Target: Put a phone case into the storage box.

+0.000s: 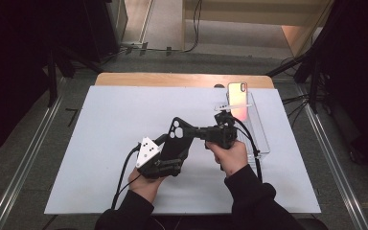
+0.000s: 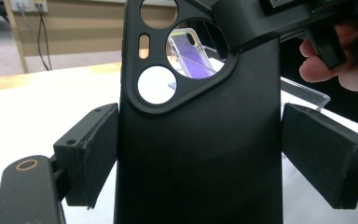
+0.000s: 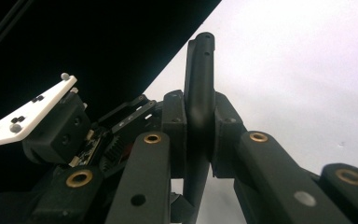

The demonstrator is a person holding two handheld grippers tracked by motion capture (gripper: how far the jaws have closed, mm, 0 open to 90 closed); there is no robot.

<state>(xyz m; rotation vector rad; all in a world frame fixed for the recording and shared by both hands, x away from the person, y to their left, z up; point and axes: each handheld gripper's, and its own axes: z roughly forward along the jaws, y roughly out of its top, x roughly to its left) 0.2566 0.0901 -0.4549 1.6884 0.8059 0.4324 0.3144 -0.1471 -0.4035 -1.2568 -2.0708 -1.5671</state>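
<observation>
Black and matte, the phone case [image 1: 176,140] sits just below the centre of the high view, held between both grippers above the white table sheet [image 1: 100,143]. The left hand [image 1: 146,184] comes up from the bottom edge and carries the left gripper [image 1: 165,160], which holds the lower part of the case. The right hand [image 1: 230,155] comes from the lower right, and the right gripper [image 1: 196,132] points to the left of the frame and is clamped on the upper edge of the case. To the upper right, a phone [image 1: 238,100] stands in a clear stand [image 1: 258,129], near the right hand. The left half of the sheet has much free room.

In the left gripper view, the case [image 2: 200,154] stands upright in the middle. The two pads [image 2: 91,149] are at its sides, so this gripper holds it at a wide opening. The right gripper [image 2: 270,18] bites the case at the upper right corner.

In the right gripper view, the case [image 3: 199,88] is seen edge-on, and the jaws are closed tightly on it. The left gripper [image 3: 60,130] is at the lower left.
</observation>
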